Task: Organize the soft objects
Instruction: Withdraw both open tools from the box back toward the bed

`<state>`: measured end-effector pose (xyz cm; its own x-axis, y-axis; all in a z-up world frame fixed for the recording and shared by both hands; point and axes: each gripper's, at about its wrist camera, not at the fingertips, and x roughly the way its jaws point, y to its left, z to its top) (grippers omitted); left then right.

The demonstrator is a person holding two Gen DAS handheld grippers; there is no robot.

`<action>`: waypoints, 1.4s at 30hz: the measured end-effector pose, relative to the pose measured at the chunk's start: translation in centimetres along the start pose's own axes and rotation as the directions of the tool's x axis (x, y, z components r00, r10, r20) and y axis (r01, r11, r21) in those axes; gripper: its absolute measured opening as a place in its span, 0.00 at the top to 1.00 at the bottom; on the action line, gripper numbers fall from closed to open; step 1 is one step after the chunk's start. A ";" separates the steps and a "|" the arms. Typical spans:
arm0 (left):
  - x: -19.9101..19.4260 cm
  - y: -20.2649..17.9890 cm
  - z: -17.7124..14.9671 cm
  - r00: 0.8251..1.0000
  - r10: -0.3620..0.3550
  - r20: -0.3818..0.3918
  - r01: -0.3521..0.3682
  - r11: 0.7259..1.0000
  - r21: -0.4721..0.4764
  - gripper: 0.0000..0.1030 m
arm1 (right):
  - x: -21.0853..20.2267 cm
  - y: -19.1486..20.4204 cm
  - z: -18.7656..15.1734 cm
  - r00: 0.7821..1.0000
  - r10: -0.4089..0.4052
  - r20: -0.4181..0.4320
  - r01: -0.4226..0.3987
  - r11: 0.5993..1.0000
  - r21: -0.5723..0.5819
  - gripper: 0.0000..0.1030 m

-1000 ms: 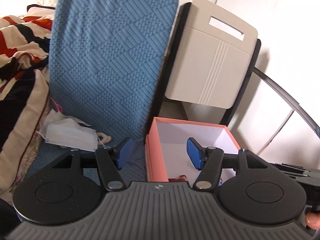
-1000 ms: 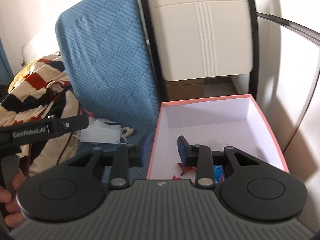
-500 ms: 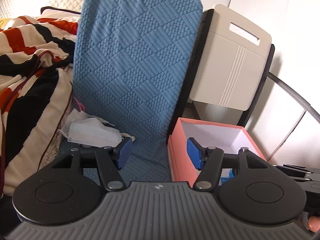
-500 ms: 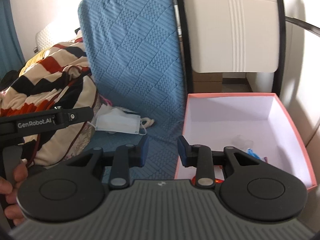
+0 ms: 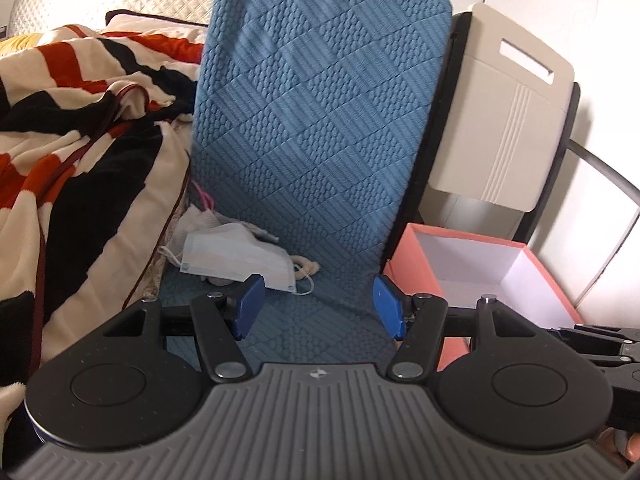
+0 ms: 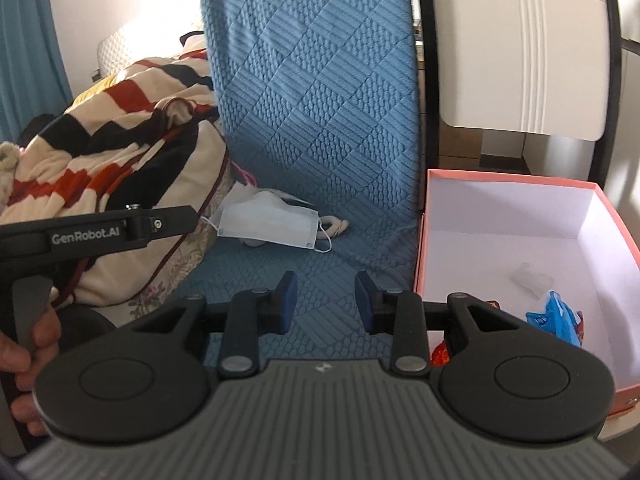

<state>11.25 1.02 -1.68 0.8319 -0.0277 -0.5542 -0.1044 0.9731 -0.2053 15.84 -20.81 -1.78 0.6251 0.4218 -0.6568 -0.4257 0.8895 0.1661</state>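
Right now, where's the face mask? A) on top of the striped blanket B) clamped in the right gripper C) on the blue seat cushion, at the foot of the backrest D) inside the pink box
C: the face mask lies flat on the blue seat cushion in front of the backrest, left of the pink box and beside the striped blanket; both grippers are empty.

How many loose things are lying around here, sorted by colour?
White face mask: 1
Blue wrapped packet in the pink box: 1
Clear plastic piece in the box: 1
Red item, mostly hidden behind the gripper: 1
Striped blanket, red, black and cream: 1
Total: 5
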 end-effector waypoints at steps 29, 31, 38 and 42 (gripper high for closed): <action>9.3 6.2 -2.3 0.993 -0.027 -0.118 0.020 0.998 -0.055 0.36 | 8.3 3.5 0.5 0.998 -0.060 -0.035 0.056 0.993 -0.103 0.66; 10.6 6.7 -2.1 0.990 -0.031 -0.135 0.023 0.998 -0.060 0.36 | 9.0 3.6 0.7 0.998 -0.063 -0.031 0.059 0.991 -0.118 0.66; 14.8 8.0 -1.2 0.978 -0.061 -0.198 0.025 0.984 -0.176 0.36 | 12.0 3.3 1.4 0.999 -0.012 -0.035 0.008 0.992 -0.128 0.66; 17.1 8.4 -0.7 0.968 -0.047 -0.247 -0.003 0.981 -0.196 0.36 | 14.3 2.8 2.2 0.998 0.007 -0.059 -0.015 0.991 -0.133 0.66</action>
<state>24.22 8.55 -13.39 0.6756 -0.1286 -0.7259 -0.2110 0.9097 -0.3576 25.06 -11.90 -9.12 0.5822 0.4171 -0.6979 -0.5181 0.8519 0.0770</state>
